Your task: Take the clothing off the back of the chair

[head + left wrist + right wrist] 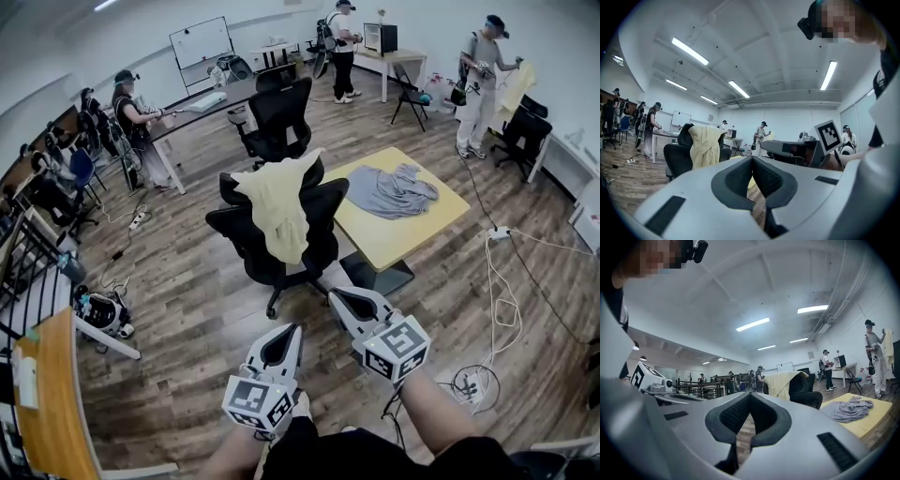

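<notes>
- Left gripper (pixel 752 159) — jaws together, the pads meeting at their tips, nothing between them.
- Right gripper (pixel 750 394) — jaws likewise closed and empty. The head view shows both held side by side above the wood floor (pixel 187 309), touching nothing.
- Black office chair (pixel 246 234): straight ahead of both pairs of tips, well apart from them.
- Pale yellow garment (pixel 278 202): draped over the top of the chair back and hanging down it. It sits beyond and left of the left tips, and beyond and right of the right tips.
- Yellow table (pixel 403 239): just past the chair, off to the right of the right jaws.
- Grey garment (pixel 392 190): lies crumpled on the table top. It is plain in the right gripper view, while the left gripper view does not show it.
- Marker cube (pixel 829 135) of the right gripper: appears only in the left gripper view, right of the left tips.
- White cables (pixel 502 300): on the floor right of the right jaws, seen in the head view alone.
- People (pixel 342 47): farthest off, standing at desks along the walls.
</notes>
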### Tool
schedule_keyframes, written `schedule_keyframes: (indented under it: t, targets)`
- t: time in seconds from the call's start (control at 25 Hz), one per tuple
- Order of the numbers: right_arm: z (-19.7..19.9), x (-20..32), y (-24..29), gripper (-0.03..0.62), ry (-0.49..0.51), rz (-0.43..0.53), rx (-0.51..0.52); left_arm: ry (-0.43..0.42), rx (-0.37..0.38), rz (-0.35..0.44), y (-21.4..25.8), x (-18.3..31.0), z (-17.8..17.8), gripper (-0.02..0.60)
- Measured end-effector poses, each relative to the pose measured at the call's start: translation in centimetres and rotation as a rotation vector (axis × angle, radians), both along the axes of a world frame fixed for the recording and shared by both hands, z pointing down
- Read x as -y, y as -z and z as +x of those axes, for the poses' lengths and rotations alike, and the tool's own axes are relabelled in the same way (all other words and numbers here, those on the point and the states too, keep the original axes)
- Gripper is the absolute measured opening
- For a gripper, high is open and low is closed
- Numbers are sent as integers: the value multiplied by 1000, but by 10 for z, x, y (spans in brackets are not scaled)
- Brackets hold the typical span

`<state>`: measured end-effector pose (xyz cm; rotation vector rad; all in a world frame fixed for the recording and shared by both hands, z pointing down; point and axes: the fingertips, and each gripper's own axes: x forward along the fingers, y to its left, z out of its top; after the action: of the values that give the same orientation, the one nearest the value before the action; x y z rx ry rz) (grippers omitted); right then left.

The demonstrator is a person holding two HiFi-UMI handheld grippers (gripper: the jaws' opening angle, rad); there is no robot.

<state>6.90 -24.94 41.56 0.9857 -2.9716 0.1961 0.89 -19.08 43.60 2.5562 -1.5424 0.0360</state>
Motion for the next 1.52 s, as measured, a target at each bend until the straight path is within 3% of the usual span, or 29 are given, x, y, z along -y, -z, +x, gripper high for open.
schedule_keyframes:
  t: [0.48, 0.8, 1.12, 1.52]
  targets:
    - [-73, 107, -6, 14, -59, -42, 12, -31, -24, -5, -2, 88, -79, 15]
    - [-103, 169, -21, 17, -157, -70, 10, -57, -41, 4, -6, 135, -124, 15]
    - [-117, 228, -39, 215, -244, -102, -3, -88, -33, 1, -10, 164, -154, 15]
    - [-138, 283, -69, 375, -282, -153, -61, -110, -42, -27, -25, 194, -177, 15]
